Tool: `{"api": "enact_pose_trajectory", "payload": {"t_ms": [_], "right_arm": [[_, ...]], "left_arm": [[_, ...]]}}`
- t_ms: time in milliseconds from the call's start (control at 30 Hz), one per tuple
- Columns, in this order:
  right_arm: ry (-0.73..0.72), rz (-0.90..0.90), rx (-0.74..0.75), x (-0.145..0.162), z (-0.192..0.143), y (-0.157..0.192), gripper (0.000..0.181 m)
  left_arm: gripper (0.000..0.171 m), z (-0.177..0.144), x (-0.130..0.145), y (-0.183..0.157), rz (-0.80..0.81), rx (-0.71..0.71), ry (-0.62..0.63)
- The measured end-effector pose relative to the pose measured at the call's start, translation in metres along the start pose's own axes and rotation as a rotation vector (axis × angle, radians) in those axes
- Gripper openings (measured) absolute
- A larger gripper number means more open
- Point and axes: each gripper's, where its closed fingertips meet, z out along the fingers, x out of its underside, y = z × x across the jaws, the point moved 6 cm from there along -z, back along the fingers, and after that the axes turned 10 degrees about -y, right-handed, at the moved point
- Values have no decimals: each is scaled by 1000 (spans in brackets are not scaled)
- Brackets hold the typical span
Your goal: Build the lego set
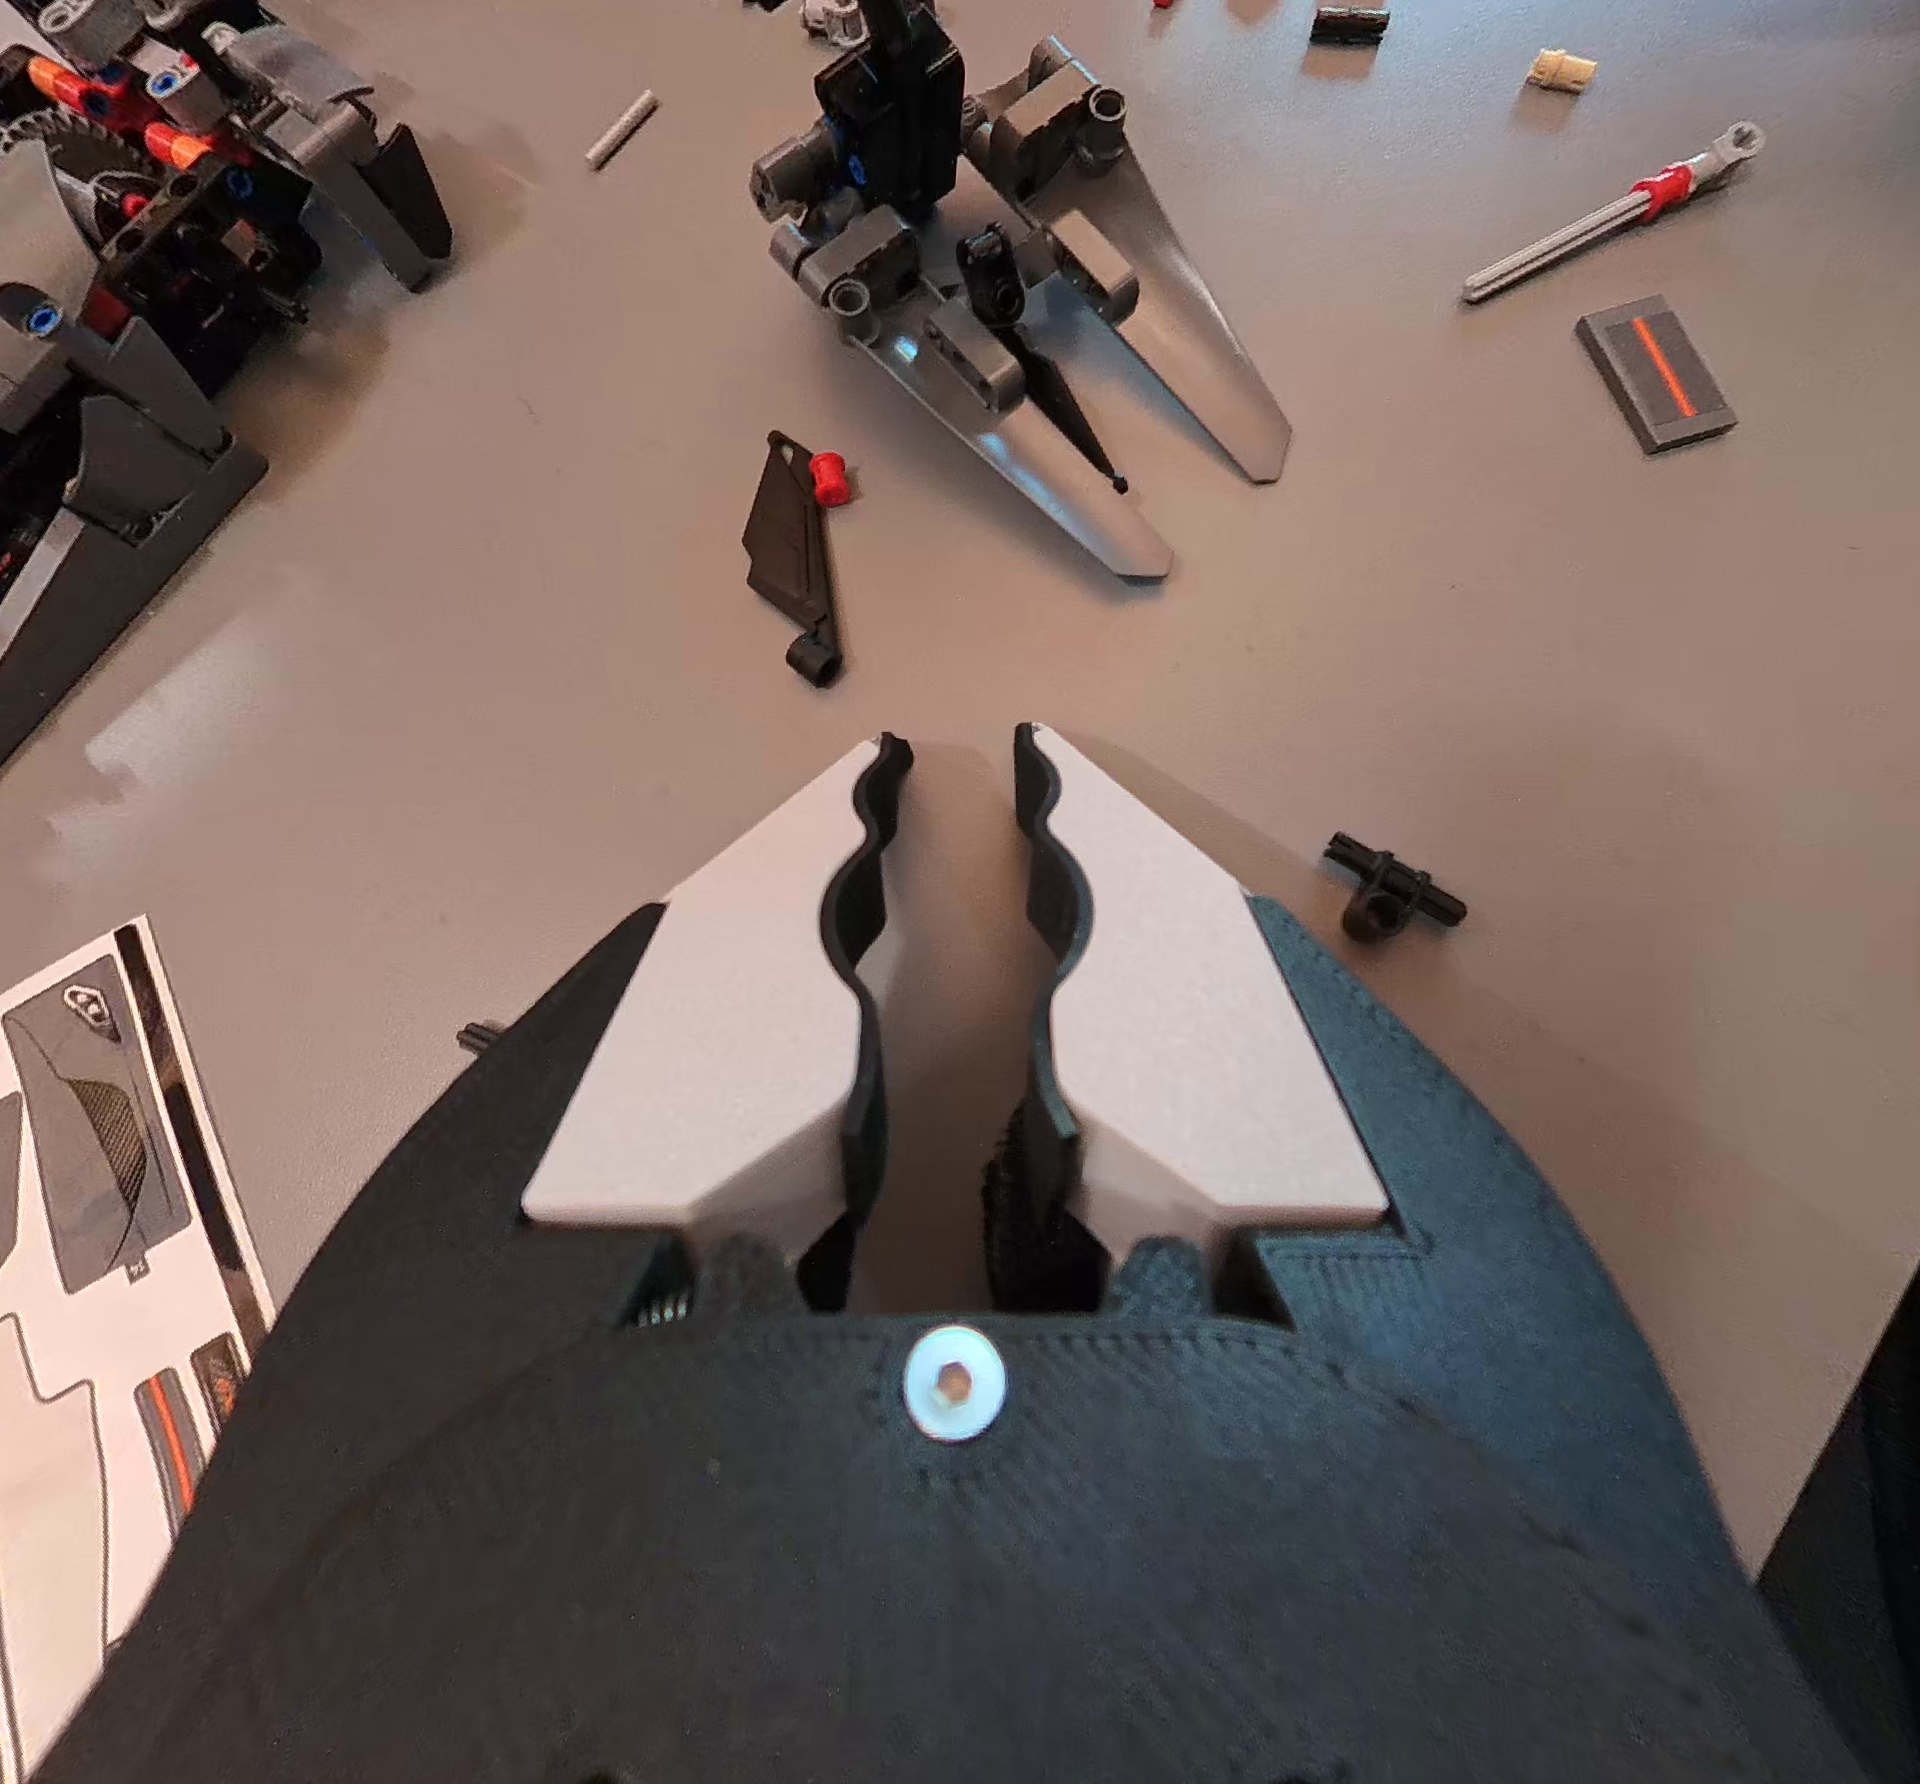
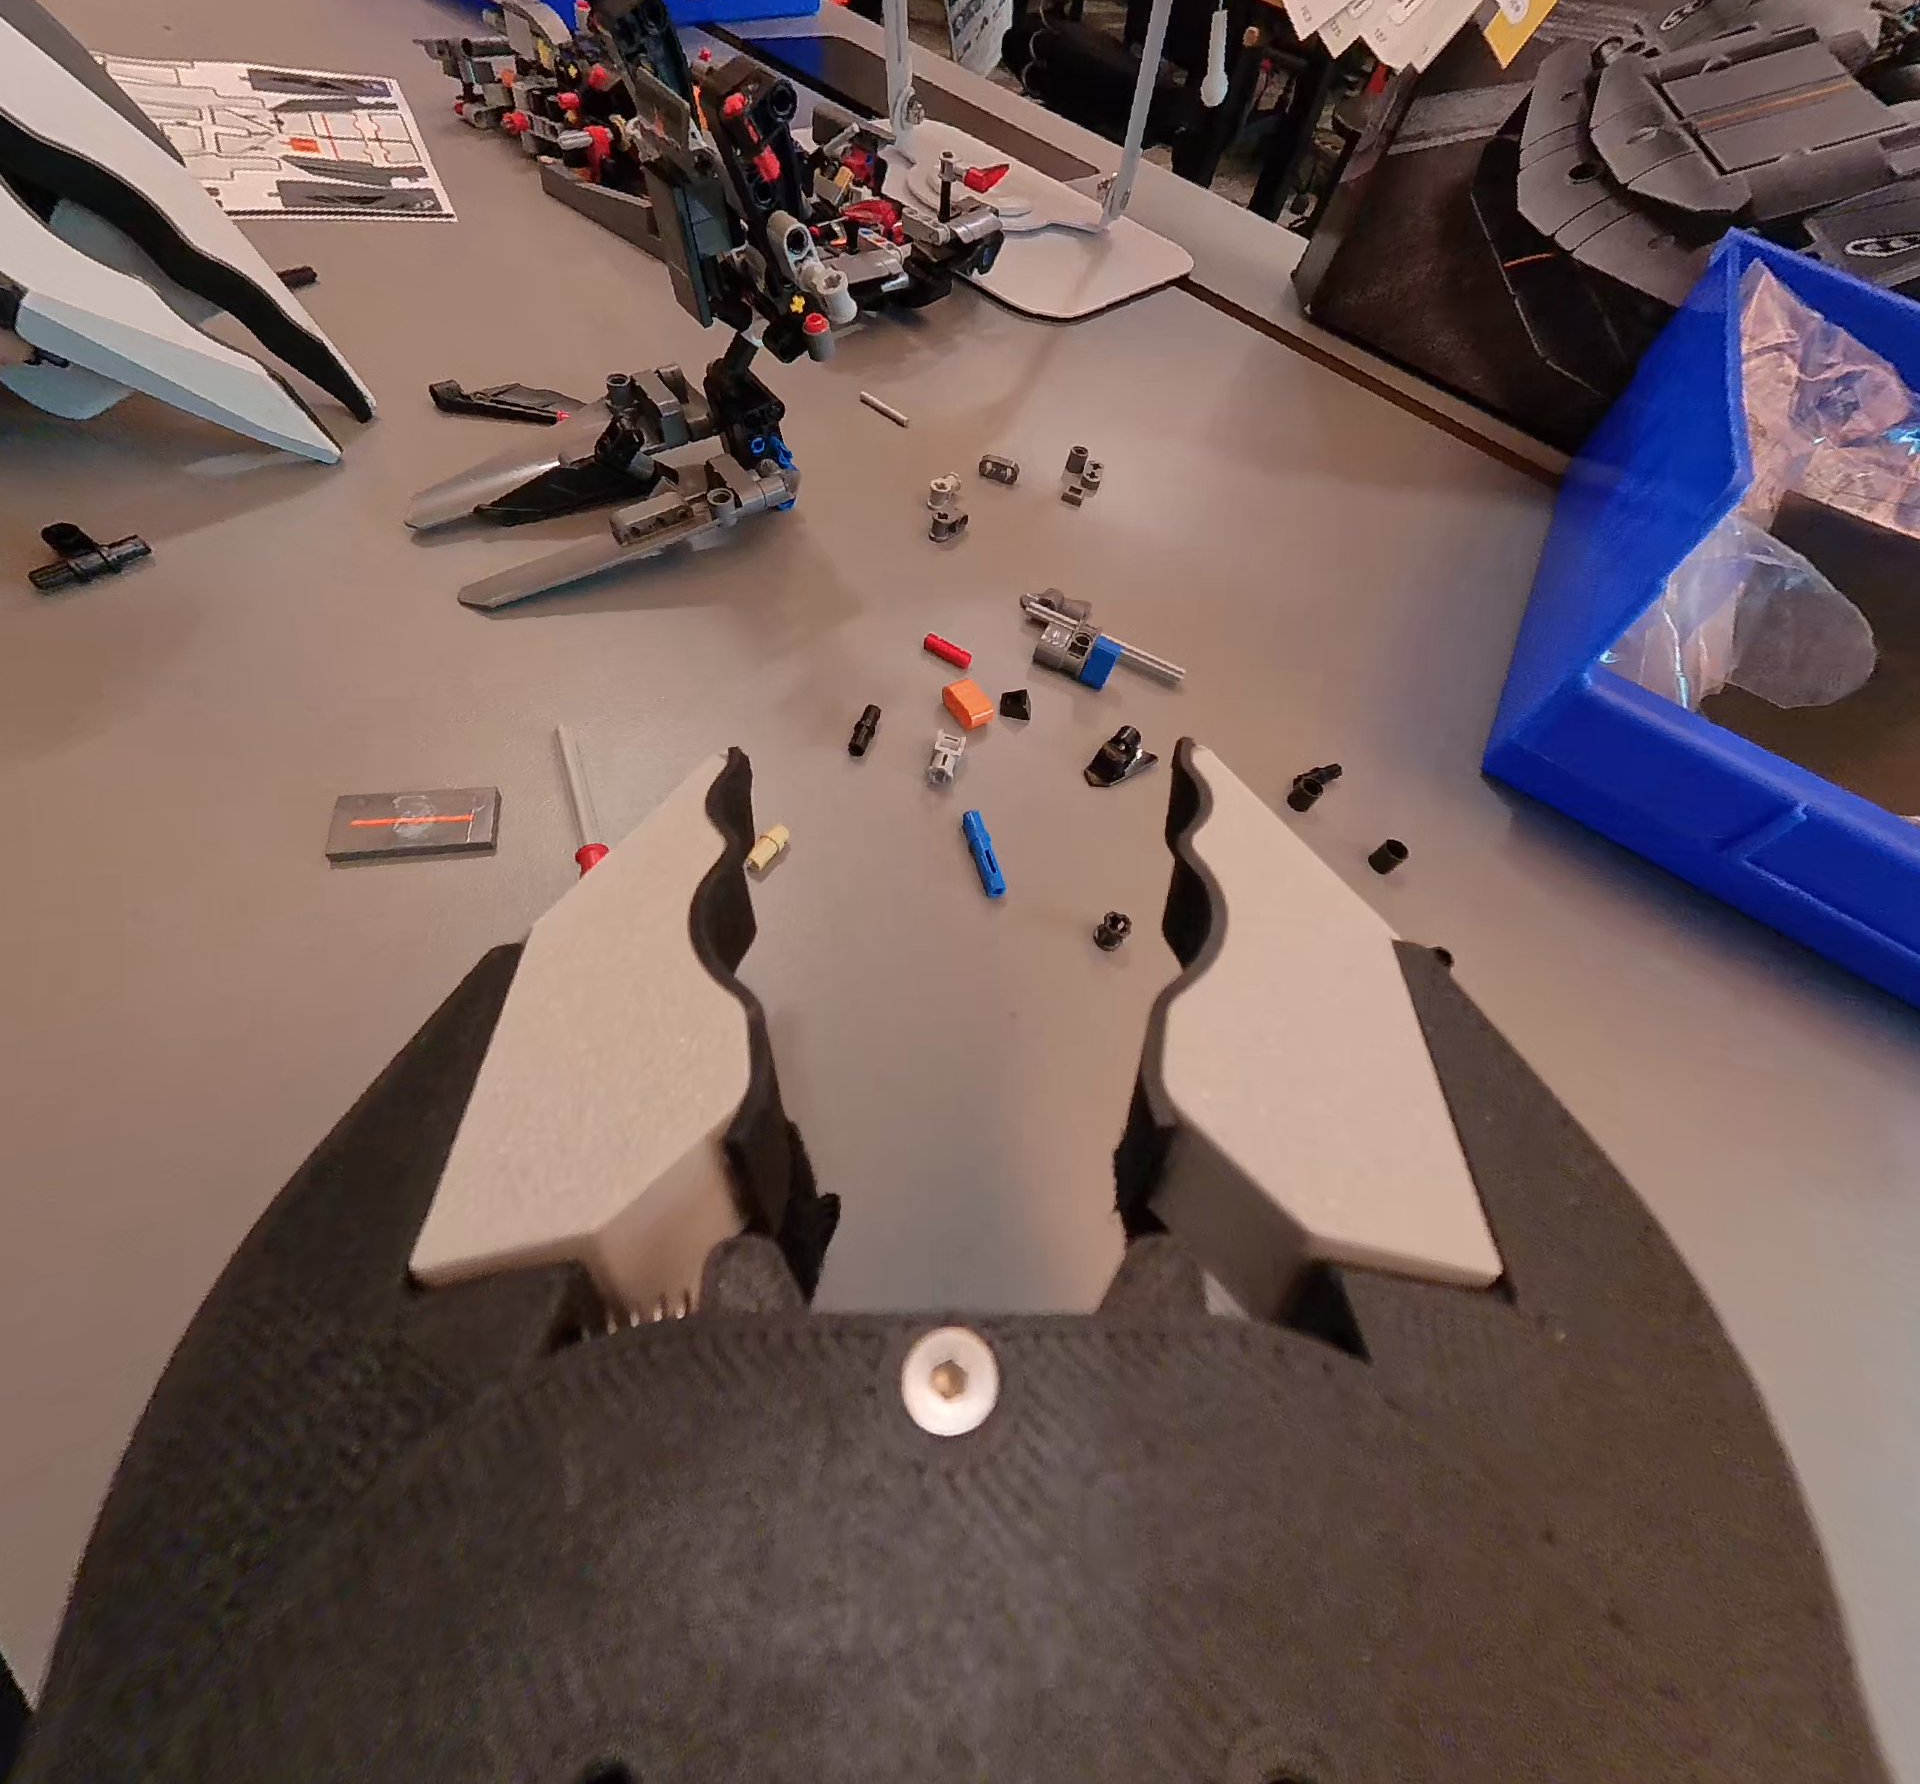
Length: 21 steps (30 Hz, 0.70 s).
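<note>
**Both grippers empty above the loose parts**

While nothing is held, the left gripper (image 1: 961,737) is seen narrowly parted and the right gripper (image 2: 961,758) spread wide. The finned lego assembly (image 1: 997,280) lies at upper centre; the blue pin (image 2: 982,853) lies between the right fingertips.

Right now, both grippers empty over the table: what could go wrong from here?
1. The right gripper is open above tightly scattered small parts; closing on the blue pin could nudge the tan pin or the black bush away.
2. The left gripper is only narrowly open; the black fin panel ahead lies flat, so its fingers may slide over it.
</note>
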Motion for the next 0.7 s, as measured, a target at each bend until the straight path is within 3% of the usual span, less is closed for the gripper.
{"api": "enact_pose_trajectory", "payload": {"t_ms": [700], "right_arm": [[5, -4, -9, 0, 1, 1, 78]], "left_arm": [[21, 0, 0, 0, 4, -4, 0]]}}
